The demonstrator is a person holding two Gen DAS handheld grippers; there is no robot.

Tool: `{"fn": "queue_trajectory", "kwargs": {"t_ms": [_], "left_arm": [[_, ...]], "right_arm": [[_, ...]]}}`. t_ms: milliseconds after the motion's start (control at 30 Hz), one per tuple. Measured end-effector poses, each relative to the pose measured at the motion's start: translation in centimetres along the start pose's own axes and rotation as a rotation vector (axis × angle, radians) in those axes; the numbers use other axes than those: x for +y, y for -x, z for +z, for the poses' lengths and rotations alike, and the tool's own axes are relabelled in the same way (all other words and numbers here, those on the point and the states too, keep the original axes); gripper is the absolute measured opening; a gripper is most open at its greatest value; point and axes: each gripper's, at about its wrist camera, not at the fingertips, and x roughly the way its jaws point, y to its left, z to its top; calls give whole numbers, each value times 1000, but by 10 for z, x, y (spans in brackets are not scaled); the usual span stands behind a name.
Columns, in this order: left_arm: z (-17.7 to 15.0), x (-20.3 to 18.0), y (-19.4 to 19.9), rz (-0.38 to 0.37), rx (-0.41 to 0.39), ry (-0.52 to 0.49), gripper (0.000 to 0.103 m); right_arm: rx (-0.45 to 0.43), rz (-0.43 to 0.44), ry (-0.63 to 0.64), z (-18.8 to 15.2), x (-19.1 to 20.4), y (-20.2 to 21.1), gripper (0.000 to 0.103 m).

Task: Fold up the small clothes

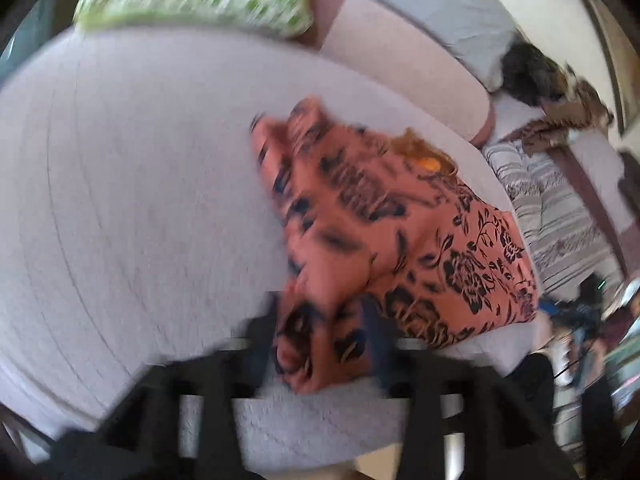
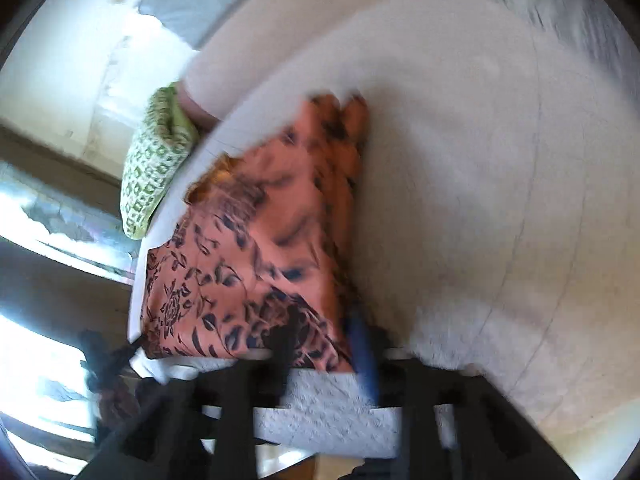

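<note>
Both grippers' fingers apart, orange floral garment point(image 1: 384, 232) between; striped cloth point(image 1: 560, 216) left-view only.

Orange floral garment point(image 2: 256, 256) lies on the white blanket point(image 2: 480, 200); right gripper point(image 2: 320, 344) jaws parted around its edge.
</note>
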Motion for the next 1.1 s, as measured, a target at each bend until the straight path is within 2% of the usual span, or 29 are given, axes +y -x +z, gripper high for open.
{"fn": "queue_trajectory", "kwargs": {"t_ms": [33,100,167,200,233,333,400,433,467,533,600,633,667,733,800,867,900,933,967,1000,1033,1100], "left_arm": [[4,-6,2,11,-9,-29,58],[10,-11,0,8,-13,-49,58],[8,-10,-13,32,19,-48,57],[4,-7,-26,55,55,-53,52],[2,-6,-36,68,86,-58,29],[5,-9,-32,62,70,-55,29],[16,-15,-20,82,7,-87,34],[22,-16,-16,96,-29,-103,43],[30,-16,-14,107,-61,-111,57],[52,-11,-20,113,-79,-91,65],[71,-8,-42,108,-54,-83,65],[78,-8,-54,112,-35,-83,64],[85,-8,-66,111,-15,-87,48],[94,-11,-77,119,-1,-124,4],[99,-18,-68,120,-100,-149,4],[97,-12,-71,135,-135,-109,4],[95,-2,-87,149,-84,-83,4],[90,7,-102,183,-45,-65,5],[87,10,-101,175,-65,-60,7],[87,9,-97,173,-79,-55,8],[87,7,-91,162,-89,-51,9],[86,5,-80,171,-95,-74,23]], "right_arm": [[-8,-18,5,3,3,3,79],[-55,-26,7,12,8,10,79],[-89,-26,2,23,11,8,79],[-100,-20,-4,28,13,3,79],[-101,-13,-9,33,13,-2,79],[-107,-40,8,54,22,-17,79],[-114,-61,42,72,32,-26,79],[-115,-85,63,80,36,-31,79],[-106,-122,89,93,39,-40,79],[-85,-176,104,112,38,-62,79],[-49,-216,107,124,35,-80,76],[-38,-225,100,128,33,-88,56],[-15,-219,95,132,33,-95,15],[-43,-256,140,134,43,-92,8],[-141,-267,180,134,57,-66,7],[-201,-315,204,133,57,-56,8],[-195,-336,208,134,50,-61,8],[-151,-330,192,135,37,-74,10],[-96,-319,152,135,21,-89,10],[-82,-294,105,133,9,-95,10],[-110,-265,79,131,5,-92,11],[-128,-239,65,128,5,-86,21]]}}
